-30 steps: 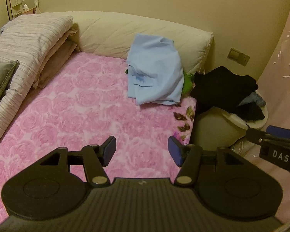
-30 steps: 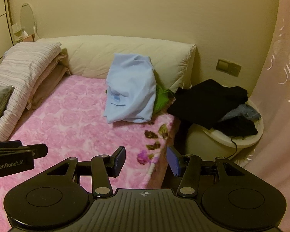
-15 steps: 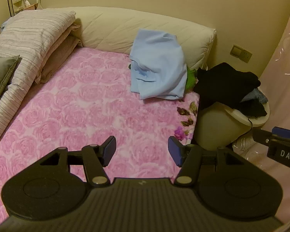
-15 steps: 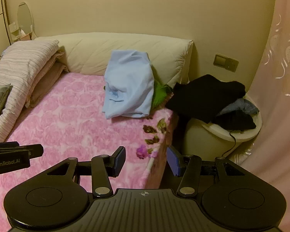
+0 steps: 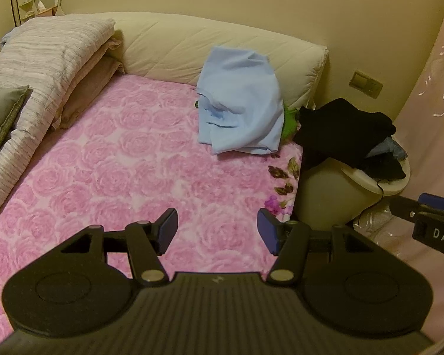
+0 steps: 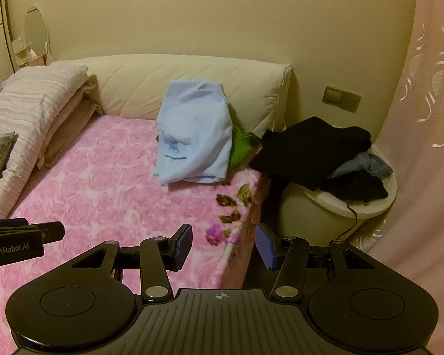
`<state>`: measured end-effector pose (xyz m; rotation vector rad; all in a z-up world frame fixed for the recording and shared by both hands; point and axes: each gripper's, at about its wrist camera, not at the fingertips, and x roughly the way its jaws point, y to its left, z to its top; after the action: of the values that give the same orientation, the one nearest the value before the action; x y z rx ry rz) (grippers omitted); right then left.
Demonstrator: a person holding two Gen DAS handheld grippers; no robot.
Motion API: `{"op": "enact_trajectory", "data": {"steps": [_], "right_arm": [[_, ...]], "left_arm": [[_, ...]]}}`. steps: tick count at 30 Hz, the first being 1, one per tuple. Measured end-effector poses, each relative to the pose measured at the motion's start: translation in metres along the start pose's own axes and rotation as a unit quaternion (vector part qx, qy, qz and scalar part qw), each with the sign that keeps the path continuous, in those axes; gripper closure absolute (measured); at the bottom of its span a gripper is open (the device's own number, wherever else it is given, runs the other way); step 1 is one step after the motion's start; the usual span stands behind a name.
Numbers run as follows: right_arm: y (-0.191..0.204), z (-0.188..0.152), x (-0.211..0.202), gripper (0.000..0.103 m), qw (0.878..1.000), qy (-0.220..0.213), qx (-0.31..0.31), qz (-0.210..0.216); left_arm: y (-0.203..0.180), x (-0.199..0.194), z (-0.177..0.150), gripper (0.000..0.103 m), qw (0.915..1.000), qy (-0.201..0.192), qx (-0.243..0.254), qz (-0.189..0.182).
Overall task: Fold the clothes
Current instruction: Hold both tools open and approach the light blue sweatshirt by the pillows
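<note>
A crumpled light blue garment lies on the pink rose-patterned bed, leaning on a cream bolster. A green cloth peeks out beside it. Black and blue-grey clothes are heaped on a cream round bin right of the bed. My left gripper is open and empty above the bed's near part. My right gripper is open and empty over the bed's right edge.
Folded striped bedding and a grey cushion lie along the left. A pink curtain hangs at the right. A wall socket sits above the bin.
Both grippers have drawn back and risen a little, so the bed and clothes look slightly farther. Both stay open and empty.
</note>
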<state>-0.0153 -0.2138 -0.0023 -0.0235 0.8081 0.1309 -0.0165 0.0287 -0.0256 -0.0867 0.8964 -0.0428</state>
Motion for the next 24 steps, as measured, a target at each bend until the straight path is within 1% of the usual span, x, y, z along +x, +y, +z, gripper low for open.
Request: {"op": "enact_trajectory", "data": {"steps": [5, 8, 15, 19, 24], "right_arm": [[0.011, 0.001, -0.002, 0.052, 1.000, -0.003, -0.007, -0.002], [0.022, 0.003, -0.002, 0.052, 1.000, -0.001, -0.011, -0.005], [0.034, 0.004, 0.001, 0.052, 1.000, 0.000, -0.019, -0.010], [0.042, 0.009, 0.005, 0.052, 1.000, 0.001, -0.028, -0.013], [0.050, 0.016, 0.015, 0.052, 0.999, 0.001, -0.042, -0.013]], "left_arm": [[0.007, -0.002, -0.001, 0.048, 0.9999, 0.001, -0.009, -0.005], [0.014, -0.003, -0.002, 0.048, 0.9999, -0.002, -0.012, -0.004], [0.024, -0.002, -0.005, 0.048, 0.9999, -0.006, -0.015, -0.002], [0.028, 0.001, -0.002, 0.048, 0.9997, -0.005, -0.025, -0.005], [0.034, 0.007, 0.005, 0.048, 0.9995, -0.012, -0.030, 0.002]]}}
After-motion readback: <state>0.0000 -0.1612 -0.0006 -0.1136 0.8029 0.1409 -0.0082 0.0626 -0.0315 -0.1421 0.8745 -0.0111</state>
